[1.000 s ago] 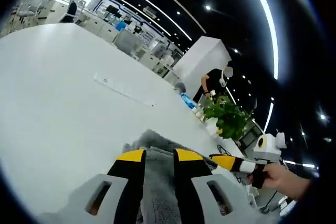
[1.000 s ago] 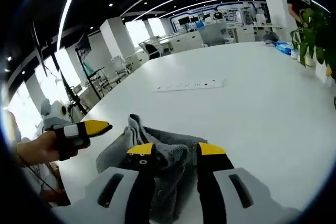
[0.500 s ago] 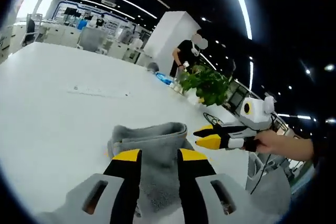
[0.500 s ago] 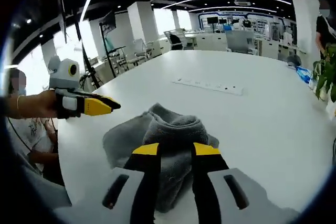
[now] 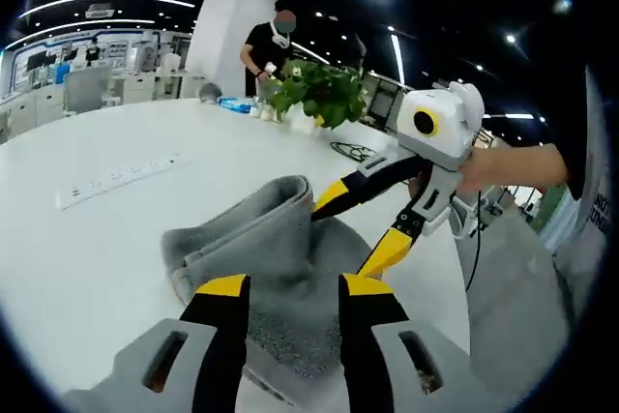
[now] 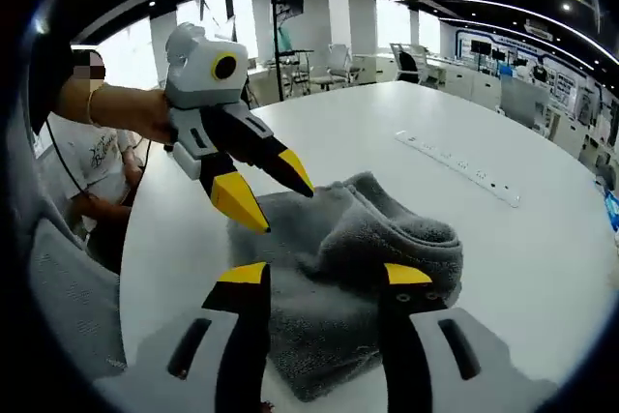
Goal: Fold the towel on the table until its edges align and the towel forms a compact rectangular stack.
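A grey towel [image 5: 256,244] lies in a loosely folded heap on the white table [image 5: 87,249], one rolled edge raised. My left gripper [image 5: 292,287] is open, its yellow-tipped jaws either side of the towel's near part. The right gripper [image 5: 338,242] comes in from the right, open, its upper tip touching the raised fold. In the right gripper view the towel [image 6: 387,239] lies ahead of my open right gripper [image 6: 324,274], and the left gripper [image 6: 286,211] hangs open over the towel's left edge, held by a hand.
A white power strip [image 5: 116,176] [image 6: 455,166] lies on the table beyond the towel. A potted plant [image 5: 319,89] and a standing person [image 5: 271,41] are at the far table edge. A person [image 6: 92,157] stands close by the near table edge.
Both pairs of jaws have spread wider than before. Both views have swung round, so the two grippers now face each other across the towel, which lies lower and flatter on the table.
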A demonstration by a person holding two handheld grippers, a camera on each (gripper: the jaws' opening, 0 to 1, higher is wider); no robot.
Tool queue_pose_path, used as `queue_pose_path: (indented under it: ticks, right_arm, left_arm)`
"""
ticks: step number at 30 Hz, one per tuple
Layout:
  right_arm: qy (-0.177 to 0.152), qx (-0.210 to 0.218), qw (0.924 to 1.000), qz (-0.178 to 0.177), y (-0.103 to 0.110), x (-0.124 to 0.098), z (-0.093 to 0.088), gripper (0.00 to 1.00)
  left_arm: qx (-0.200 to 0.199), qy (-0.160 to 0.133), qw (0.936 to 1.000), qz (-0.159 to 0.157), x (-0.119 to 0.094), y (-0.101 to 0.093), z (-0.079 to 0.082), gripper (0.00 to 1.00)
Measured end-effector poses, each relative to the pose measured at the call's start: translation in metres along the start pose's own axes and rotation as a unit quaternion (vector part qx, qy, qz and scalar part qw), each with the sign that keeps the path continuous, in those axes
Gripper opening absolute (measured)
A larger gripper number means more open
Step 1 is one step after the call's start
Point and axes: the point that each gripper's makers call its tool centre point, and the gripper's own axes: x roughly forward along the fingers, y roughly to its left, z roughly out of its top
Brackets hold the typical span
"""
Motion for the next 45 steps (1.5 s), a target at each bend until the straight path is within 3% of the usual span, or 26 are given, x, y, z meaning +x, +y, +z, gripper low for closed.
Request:
queue_pose_path:
  ticks: [3, 5, 9, 10, 12, 14, 17, 23, 28, 33, 38, 41, 45]
  right_arm:
    - [0.018, -0.02, 0.9996, 0.007, -0.002, 0.005, -0.005, 0.47]
    - [0.028, -0.037, 0.9989, 0.009, -0.006, 0.008, -0.011, 0.5]
    - [0.039, -0.019, 0.9988, 0.022, -0.008, 0.012, -0.021, 0.62]
    - [0.042, -0.022, 0.9986, 0.022, -0.01, 0.012, -0.024, 0.63]
    - [0.041, -0.018, 0.9987, 0.023, -0.013, 0.01, -0.026, 0.65]
    - [0.036, -0.004, 0.9991, 0.024, -0.014, 0.008, -0.026, 0.66]
    - [0.047, -0.019, 0.9984, 0.026, -0.014, 0.008, -0.031, 0.71]
    - [0.052, 0.003, 0.9981, 0.032, -0.02, 0.011, -0.044, 0.77]
    - [0.045, 0.013, 0.9985, 0.028, -0.019, 0.009, -0.04, 0.77]
    - [0.058, -0.001, 0.998, 0.027, -0.014, 0.004, -0.041, 0.81]
    - [0.056, -0.02, 0.998, 0.022, -0.013, -0.007, -0.041, 0.77]
    - [0.048, -0.018, 0.9985, 0.016, -0.013, -0.012, -0.036, 0.75]
    - [0.021, -0.006, 0.9997, 0.008, -0.018, -0.014, -0.027, 0.68]
  left_arm:
    - [0.026, 0.014, 0.9995, -0.012, 0.008, 0.0, -0.002, 0.41]
    - [0.042, 0.029, 0.9986, -0.012, 0.011, 0.005, -0.007, 0.5]
    - [0.078, 0.081, 0.9935, -0.017, 0.015, 0.015, -0.032, 0.64]
    - [0.088, 0.076, 0.9931, -0.014, 0.017, 0.021, -0.037, 0.64]
    - [0.077, 0.051, 0.9955, -0.022, 0.018, 0.02, -0.031, 0.65]
    - [0.066, 0.046, 0.9967, -0.013, 0.017, 0.025, -0.032, 0.69]
    - [0.074, 0.031, 0.9967, -0.01, 0.017, 0.03, -0.032, 0.76]
    - [0.075, 0.038, 0.9963, -0.016, 0.019, 0.034, -0.036, 0.78]
    - [0.084, 0.036, 0.9958, -0.008, 0.019, 0.033, -0.035, 0.79]
    - [0.092, 0.033, 0.9952, -0.005, 0.009, 0.032, -0.03, 0.86]
    - [0.099, 0.022, 0.9946, -0.024, -0.004, 0.02, -0.029, 0.8]
    - [0.103, 0.016, 0.994, -0.032, -0.01, 0.011, -0.03, 0.7]
    - [0.09, 0.002, 0.9954, -0.033, -0.013, 0.013, -0.033, 0.63]
